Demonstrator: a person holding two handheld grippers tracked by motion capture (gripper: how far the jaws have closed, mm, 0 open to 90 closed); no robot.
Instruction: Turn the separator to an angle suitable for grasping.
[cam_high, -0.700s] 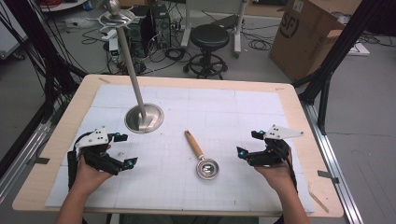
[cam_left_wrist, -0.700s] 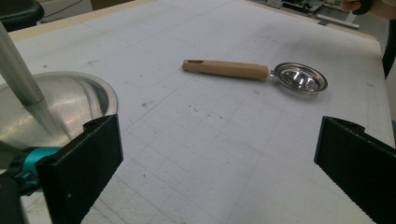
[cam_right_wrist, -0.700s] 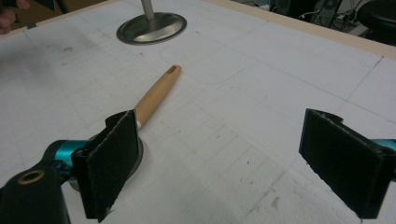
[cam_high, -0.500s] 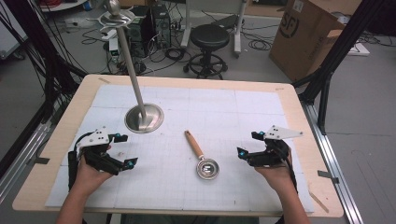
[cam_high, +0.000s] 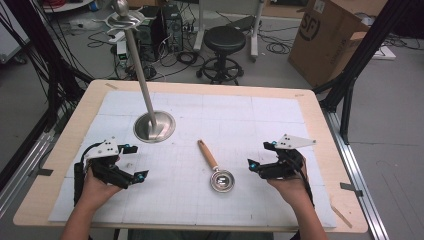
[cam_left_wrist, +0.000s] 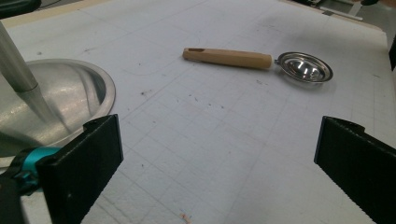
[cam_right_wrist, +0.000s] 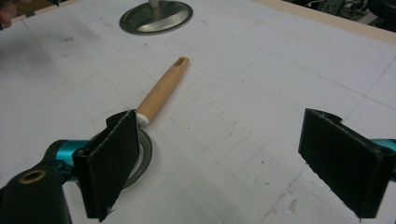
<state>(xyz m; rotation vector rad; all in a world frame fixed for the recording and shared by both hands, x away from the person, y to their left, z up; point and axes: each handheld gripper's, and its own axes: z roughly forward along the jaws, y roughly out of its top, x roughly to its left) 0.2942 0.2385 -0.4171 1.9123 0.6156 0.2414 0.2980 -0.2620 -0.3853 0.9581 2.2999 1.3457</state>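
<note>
Down at the lower left of the high view, left tongs (cam_high: 131, 162) held in a hand (cam_high: 95, 187), jaws spread wide with nothing between them. At the lower right, right tongs (cam_high: 261, 157) in the other hand (cam_high: 290, 185), likewise gaping and empty. Midway between the two, well apart from each, a scoop (cam_high: 216, 166) flat on the white mat (cam_high: 240, 120): wooden handle slanting toward the upper left, metal bowl at the lower right end. Above and left of it, a round metal base (cam_high: 154, 126) with a pole (cam_high: 138, 70) rising toward the top of the frame. Bare mat across the whole upper right and along the bottom centre. A strip of bare wood round the mat on every side of the counter (cam_high: 327, 150); hands close to its near edge.

In the left gripper view, scoop (cam_left_wrist: 261, 60) in the upper middle, beyond the parted jaws, bowl to the right. Base (cam_left_wrist: 70, 102) at the left edge, just beside the left jaw; open mat between jaws and scoop.

In the right gripper view, handle (cam_right_wrist: 161, 91) running from the left jaw up toward the base (cam_right_wrist: 156, 16) at the top. Scoop bowl partly hidden behind that left jaw. Clear mat to the right.
</note>
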